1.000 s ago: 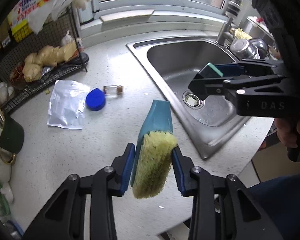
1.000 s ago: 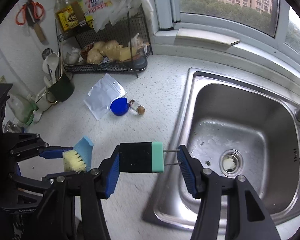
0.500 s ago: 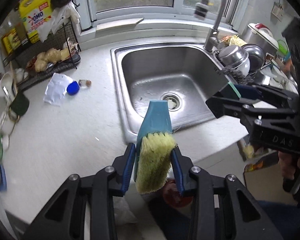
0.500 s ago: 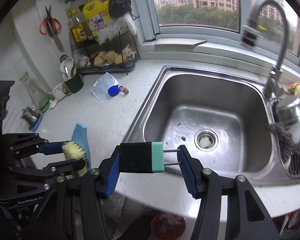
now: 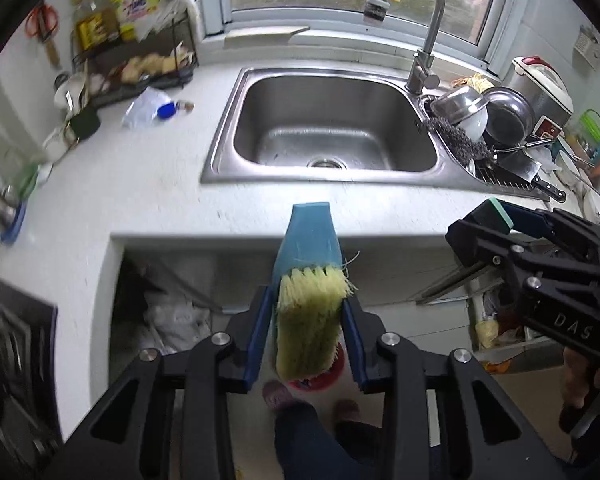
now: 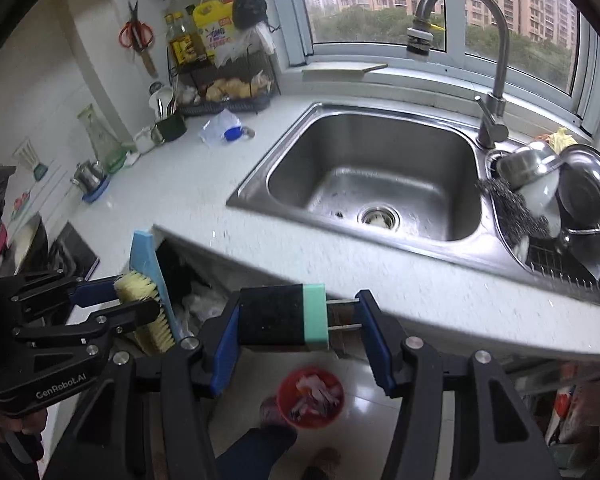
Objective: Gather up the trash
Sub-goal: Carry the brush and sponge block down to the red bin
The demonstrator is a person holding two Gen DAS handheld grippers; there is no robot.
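My left gripper (image 5: 306, 320) is shut on a brush (image 5: 310, 280) with a blue handle and yellow bristles, held off the counter's front edge. In the right wrist view this brush (image 6: 148, 304) and the left gripper (image 6: 136, 300) show at the left. My right gripper (image 6: 300, 320) is shut on a black block with a mint-green end (image 6: 284, 316); two thin metal pins run from it to the right pad. A red bin (image 6: 310, 398) with scraps stands on the floor below. A clear bag (image 5: 146, 106), a blue cap (image 5: 166, 110) and a small bottle (image 5: 186, 106) lie far back on the counter.
A steel sink (image 5: 220, 168) with a tall tap (image 5: 420, 40) fills the counter's middle. Pots and bowls (image 5: 496, 116) pile at its right. A wire rack (image 5: 136, 76) with food stands at the back left. A person's legs and feet (image 5: 312, 432) are below.
Both grippers have drawn back from the counter past its front edge, still holding the brush and the block. The floor, the cupboard opening and the red bin have come into view.
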